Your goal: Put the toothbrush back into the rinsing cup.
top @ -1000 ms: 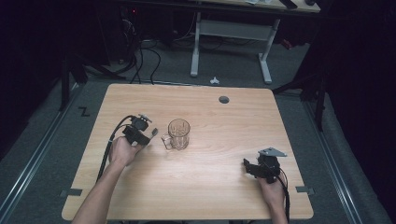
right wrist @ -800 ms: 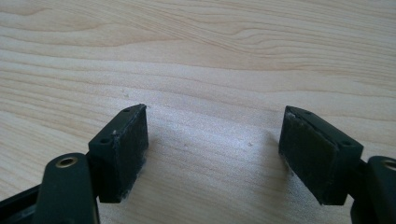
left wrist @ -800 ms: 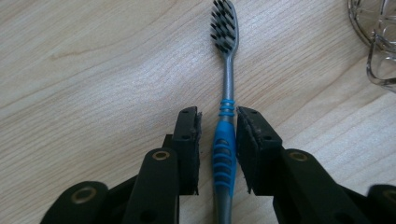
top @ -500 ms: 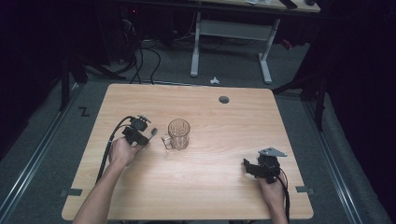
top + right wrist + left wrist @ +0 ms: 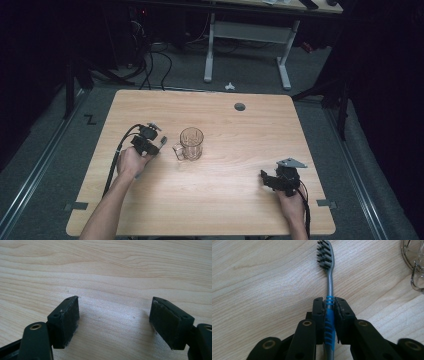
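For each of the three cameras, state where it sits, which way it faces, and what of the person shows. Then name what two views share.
High view: above the person's side of the table, looking forward and down; both forearms, left gripper and right gripper show.
Left gripper view: rides the left gripper, looking along its jaws, shut on a toothbrush over the wood.
Right gripper view: rides the right gripper, facing bare tabletop between open jaws.
Shared: the glass mug appears in the high view and at the left gripper view's edge.

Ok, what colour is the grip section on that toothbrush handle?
Blue, ribbed, on a grey toothbrush with dark bristles; it shows best in the left gripper view.
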`<state>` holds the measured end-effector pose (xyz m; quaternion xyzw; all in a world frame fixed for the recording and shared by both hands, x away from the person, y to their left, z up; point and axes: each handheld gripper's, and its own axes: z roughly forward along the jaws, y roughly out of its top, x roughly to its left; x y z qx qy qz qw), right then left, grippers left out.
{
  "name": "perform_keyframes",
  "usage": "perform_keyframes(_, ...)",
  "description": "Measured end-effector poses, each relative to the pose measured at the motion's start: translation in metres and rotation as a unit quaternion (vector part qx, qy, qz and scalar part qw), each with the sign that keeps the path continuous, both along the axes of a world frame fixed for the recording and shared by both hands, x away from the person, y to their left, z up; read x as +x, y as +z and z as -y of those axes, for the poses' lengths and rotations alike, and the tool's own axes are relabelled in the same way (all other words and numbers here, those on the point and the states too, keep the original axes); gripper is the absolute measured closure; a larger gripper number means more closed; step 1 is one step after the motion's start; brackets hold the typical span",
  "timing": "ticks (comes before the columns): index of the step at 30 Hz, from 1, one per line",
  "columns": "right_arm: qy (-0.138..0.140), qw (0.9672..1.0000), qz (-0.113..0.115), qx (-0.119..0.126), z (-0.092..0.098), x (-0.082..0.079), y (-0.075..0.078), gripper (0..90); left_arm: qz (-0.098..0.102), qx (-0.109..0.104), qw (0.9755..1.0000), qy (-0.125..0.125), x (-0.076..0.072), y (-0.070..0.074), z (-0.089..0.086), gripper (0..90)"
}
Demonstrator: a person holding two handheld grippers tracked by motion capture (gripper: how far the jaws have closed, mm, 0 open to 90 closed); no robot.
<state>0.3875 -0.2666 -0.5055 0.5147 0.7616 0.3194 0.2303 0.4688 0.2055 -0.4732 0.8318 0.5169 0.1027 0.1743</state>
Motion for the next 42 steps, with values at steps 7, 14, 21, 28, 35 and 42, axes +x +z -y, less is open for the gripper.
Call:
perform_keyframes(7, 0.001, 1.0000, 0.000, -0.001, 0.000, 0.000, 0.000, 24.1, 0.004, -0.008, 1.0000, 0.002, 0.000, 0.001, -0.001, 79.8)
perform_keyframes(14, 0.001, 1.0000, 0.000, -0.001, 0.000, 0.000, 0.000, 24.2, 0.012, -0.015, 0.9998, -0.001, -0.003, 0.007, -0.001, 79.9)
perform_keyframes(21, 0.000, 1.0000, 0.000, 0.000, 0.000, 0.000, 0.000, 24.2, 0.025, -0.026, 0.9993, -0.001, -0.009, 0.019, -0.003, 79.9)
perform_keyframes(28, 0.001, 1.0000, 0.000, 0.000, 0.000, 0.000, 0.000, 24.2, 0.037, -0.034, 0.9987, 0.000, -0.016, 0.029, -0.006, 79.8)
perform_keyframes(35, 0.000, 1.0000, 0.000, 0.000, 0.000, 0.000, 0.000, 24.2, 0.045, -0.044, 0.9980, -0.006, -0.022, 0.037, -0.005, 79.8)
perform_keyframes(42, 0.001, 1.0000, 0.000, 0.000, 0.000, 0.000, 0.000, 24.2, 0.051, -0.052, 0.9973, -0.013, -0.028, 0.044, -0.003, 79.8)
